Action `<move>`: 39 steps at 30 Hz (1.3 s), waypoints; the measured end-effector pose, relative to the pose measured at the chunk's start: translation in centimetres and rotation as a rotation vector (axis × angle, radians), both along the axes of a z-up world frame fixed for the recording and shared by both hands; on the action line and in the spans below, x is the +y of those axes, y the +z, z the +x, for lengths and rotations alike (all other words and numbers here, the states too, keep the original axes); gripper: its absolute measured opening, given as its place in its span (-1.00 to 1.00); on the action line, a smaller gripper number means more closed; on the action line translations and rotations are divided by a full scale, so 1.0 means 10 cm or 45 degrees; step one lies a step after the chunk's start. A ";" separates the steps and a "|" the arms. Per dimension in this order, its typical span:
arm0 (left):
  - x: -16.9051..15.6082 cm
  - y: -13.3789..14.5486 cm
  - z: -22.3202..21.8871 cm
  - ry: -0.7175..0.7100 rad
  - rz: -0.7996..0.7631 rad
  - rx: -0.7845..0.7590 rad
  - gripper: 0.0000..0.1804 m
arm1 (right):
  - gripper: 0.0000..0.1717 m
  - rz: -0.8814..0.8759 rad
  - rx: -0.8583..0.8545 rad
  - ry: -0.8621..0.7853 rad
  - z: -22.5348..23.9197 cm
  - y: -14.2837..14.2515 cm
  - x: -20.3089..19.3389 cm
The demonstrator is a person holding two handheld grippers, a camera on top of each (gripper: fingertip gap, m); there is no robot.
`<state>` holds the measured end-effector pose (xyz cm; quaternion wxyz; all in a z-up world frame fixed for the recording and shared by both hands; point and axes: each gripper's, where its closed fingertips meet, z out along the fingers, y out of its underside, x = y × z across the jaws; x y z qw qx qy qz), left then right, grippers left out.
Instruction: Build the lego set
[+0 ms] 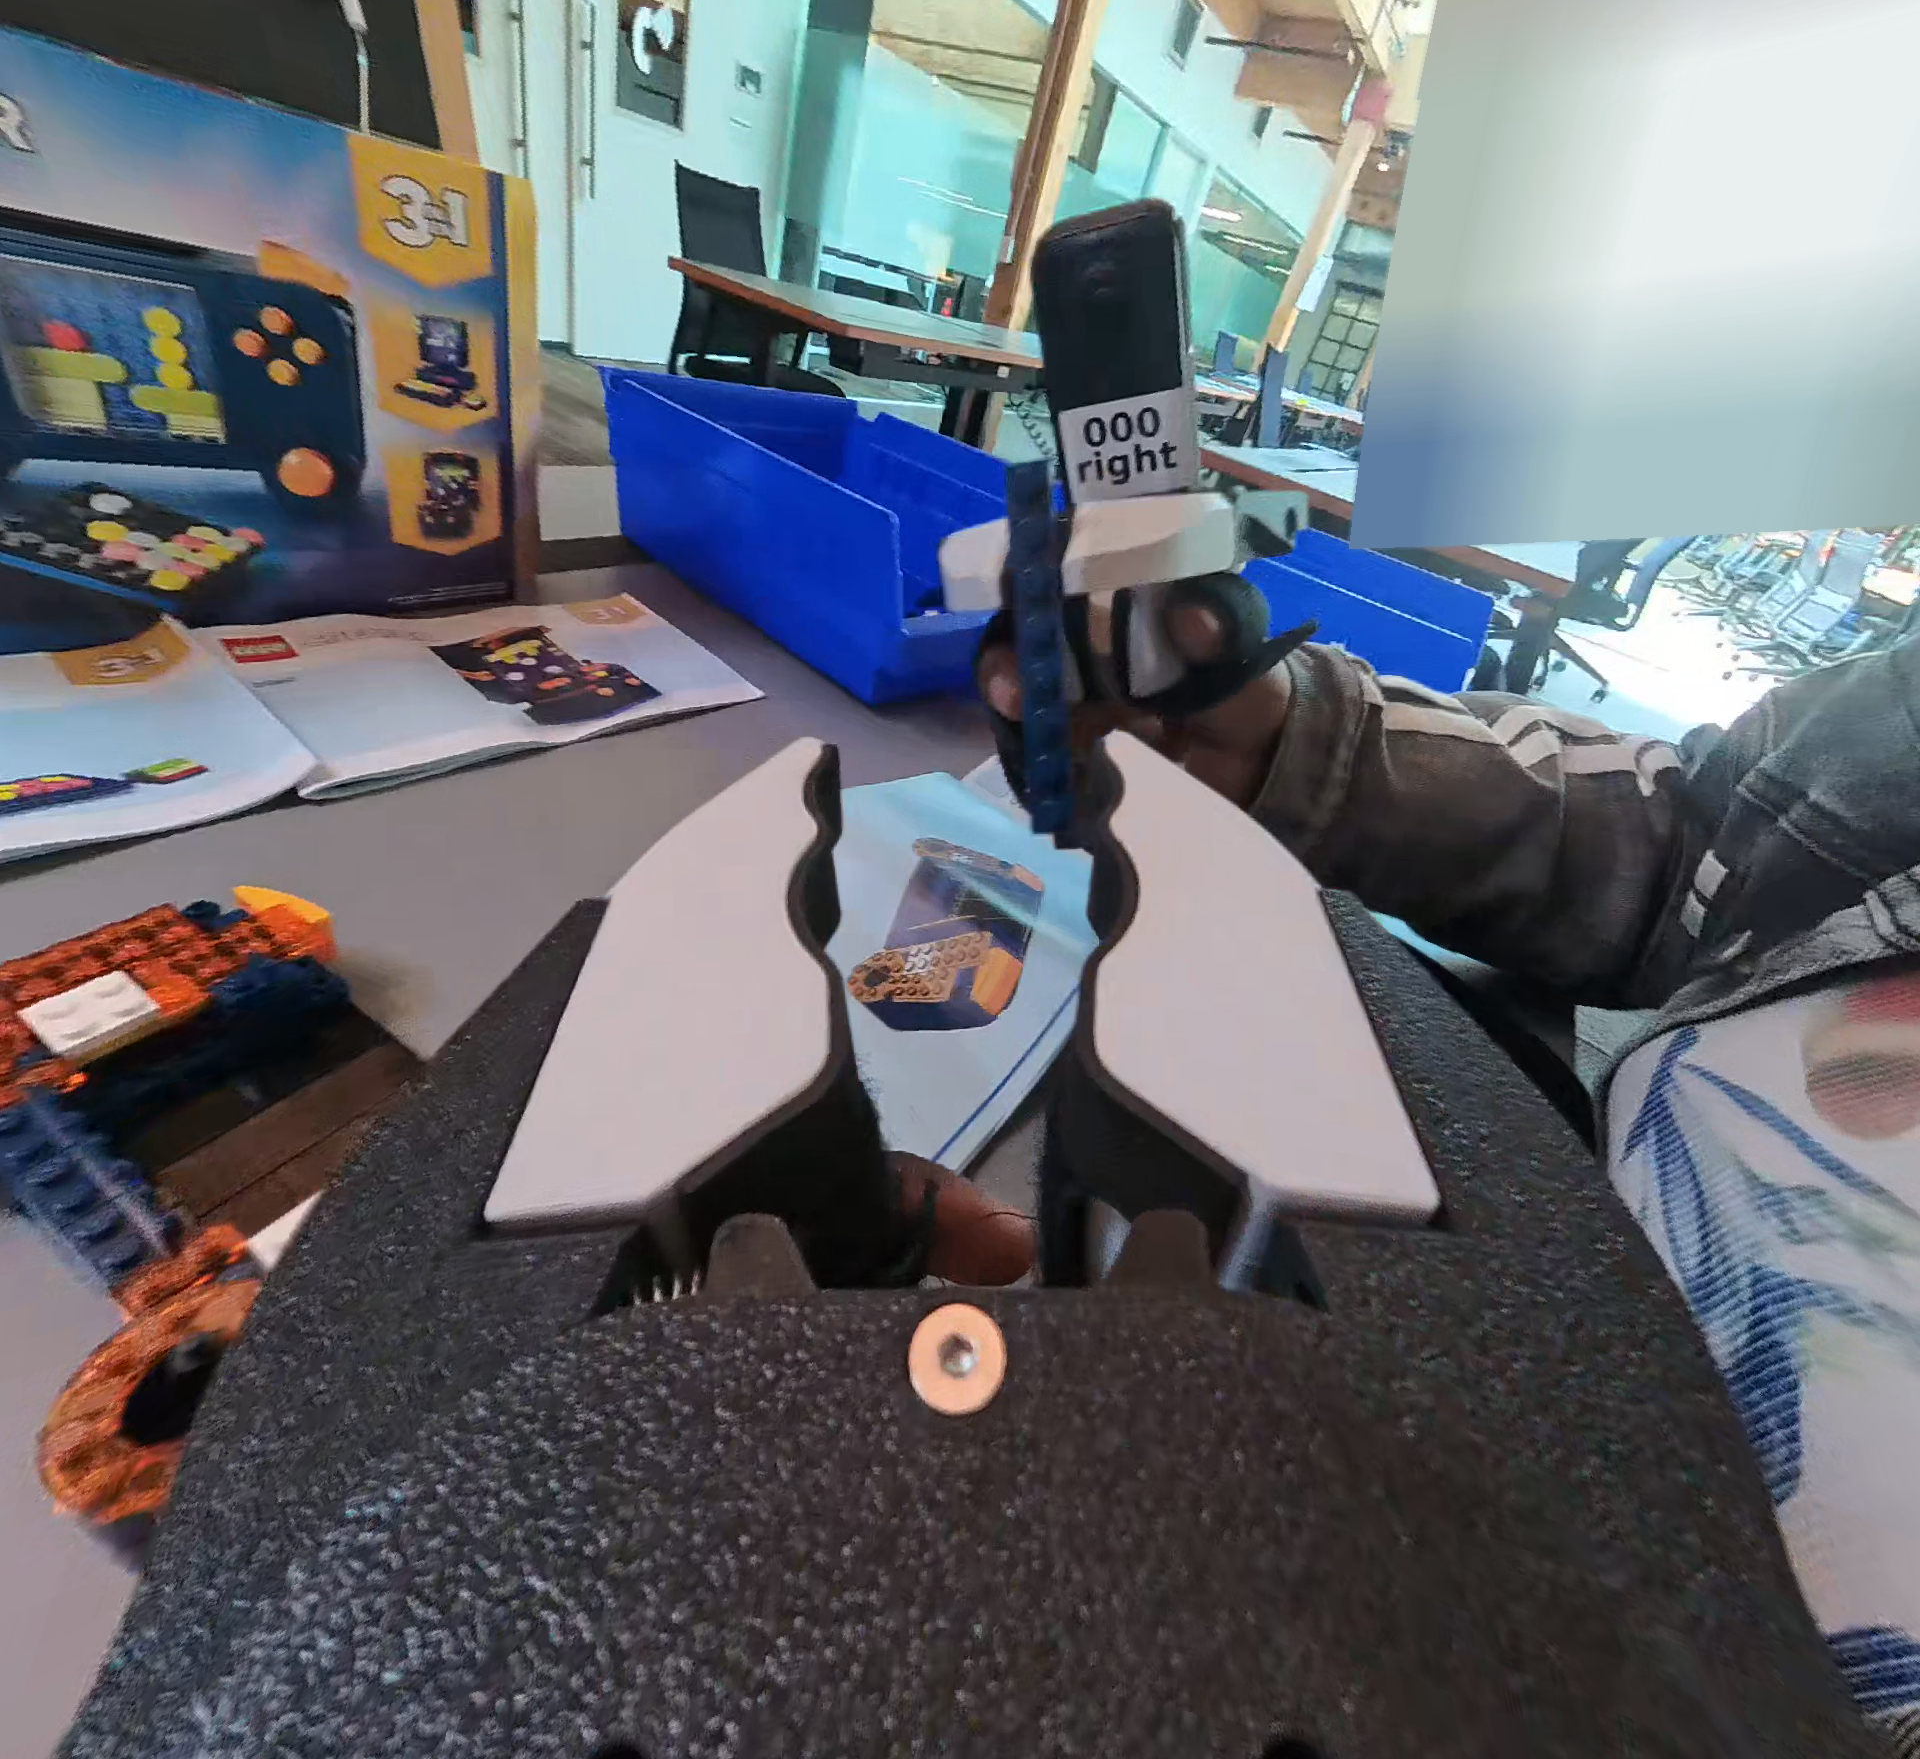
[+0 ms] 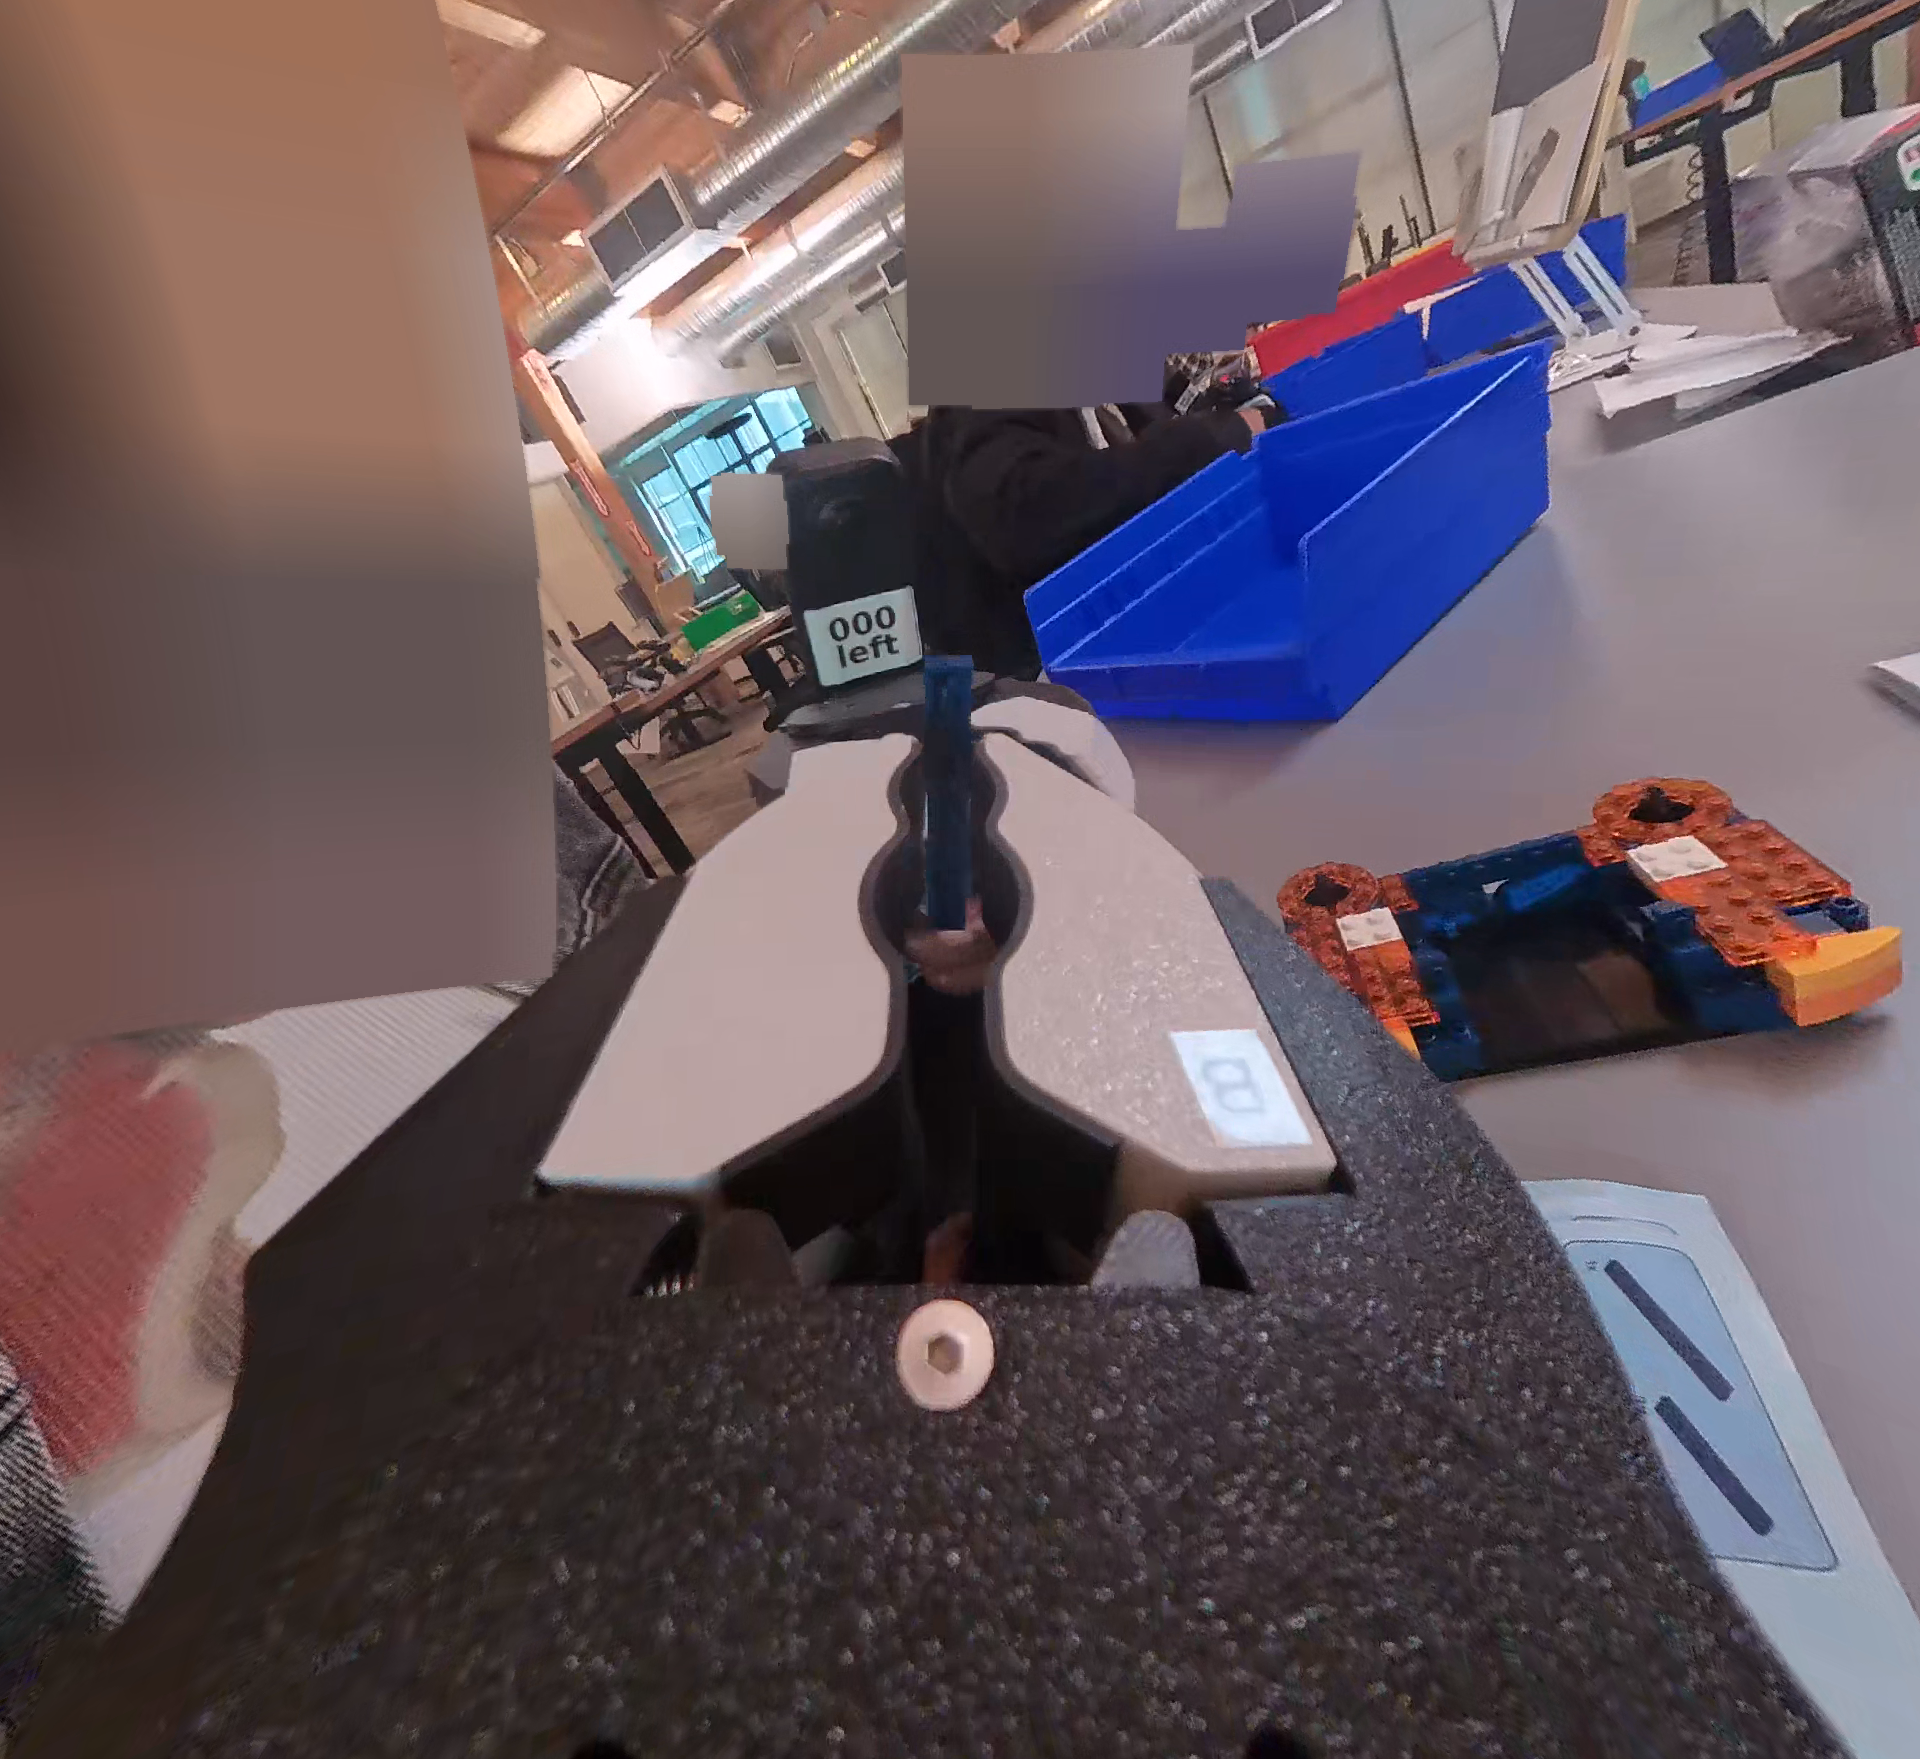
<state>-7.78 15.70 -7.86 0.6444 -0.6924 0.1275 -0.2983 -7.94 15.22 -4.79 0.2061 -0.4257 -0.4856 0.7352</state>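
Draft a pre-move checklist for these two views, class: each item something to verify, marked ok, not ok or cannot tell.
1. Right gripper shut on the blue strip: ok.
2. Strip stands upright and pokes past the fingertips: ok.
3. Left gripper open, nothing held: ok.
4. Strip's lower end clear of the left gripper's right finger: cannot tell; they overlap in the left view.
5. Brick model lies on the table, apart from both grippers: ok.
6. Booklet lies flat below the left gripper: ok.
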 end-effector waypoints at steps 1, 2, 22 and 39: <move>-0.01 0.01 0.03 -0.020 0.002 -0.008 -0.53 | -0.91 0.005 -0.006 0.000 -0.01 -0.01 -0.01; -0.03 0.01 0.06 -0.048 -0.001 -0.014 -0.55 | -0.91 0.010 -0.011 -0.002 -0.02 -0.03 -0.02; -0.13 -0.38 -0.70 0.370 -0.113 0.920 -0.92 | -0.86 0.537 -0.314 -0.371 0.37 -0.35 0.55; 0.16 -0.86 -1.63 0.693 -0.867 0.952 -0.91 | -0.91 0.518 -0.422 -0.690 0.92 -0.57 0.93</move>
